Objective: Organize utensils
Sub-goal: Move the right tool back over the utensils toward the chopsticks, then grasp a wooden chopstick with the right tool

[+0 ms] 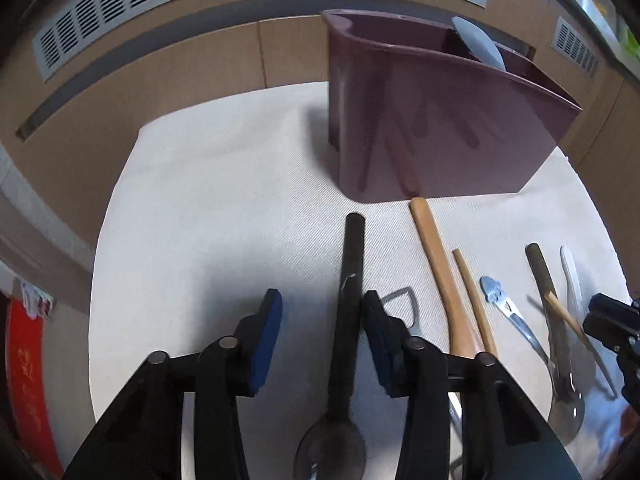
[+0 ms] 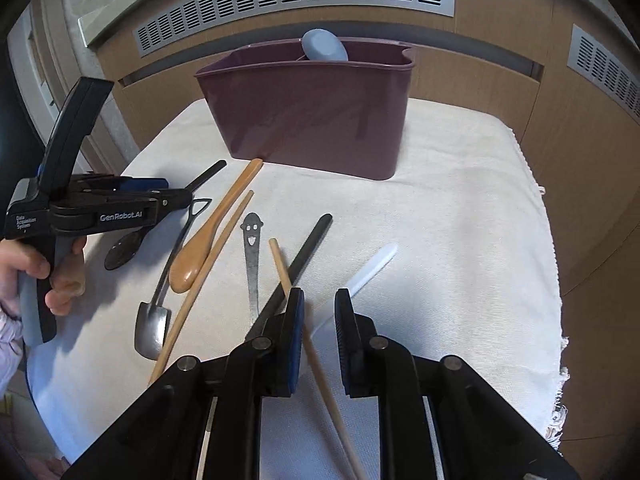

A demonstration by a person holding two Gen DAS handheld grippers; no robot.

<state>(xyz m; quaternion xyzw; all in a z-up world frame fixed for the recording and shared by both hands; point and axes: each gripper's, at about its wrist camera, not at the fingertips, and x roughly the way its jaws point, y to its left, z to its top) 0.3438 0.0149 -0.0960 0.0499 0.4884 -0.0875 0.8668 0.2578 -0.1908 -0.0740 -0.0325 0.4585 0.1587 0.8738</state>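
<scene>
A purple utensil caddy (image 1: 432,120) (image 2: 312,112) stands at the back of a white cloth, with a pale blue spoon (image 1: 478,42) (image 2: 324,46) in it. My left gripper (image 1: 322,312) is open, jaws astride the handle of a black spoon (image 1: 348,320) (image 2: 122,250) lying on the cloth. The handle lies against the right pad (image 1: 374,320). My right gripper (image 2: 320,312) is open over a wooden chopstick (image 2: 296,312), which runs between its jaws. A wooden spoon (image 2: 204,236) (image 1: 444,280), a second chopstick (image 2: 208,268), a smiley-handled utensil (image 2: 252,256) and a white spoon handle (image 2: 372,270) lie nearby.
A metal shovel-shaped spoon (image 2: 154,320), a black-handled utensil (image 2: 304,256) and the left gripper body (image 2: 92,208) sit on the cloth's left half. Wooden panels with vent grilles (image 2: 296,4) stand behind. The cloth's frayed edge (image 2: 560,360) is at the right.
</scene>
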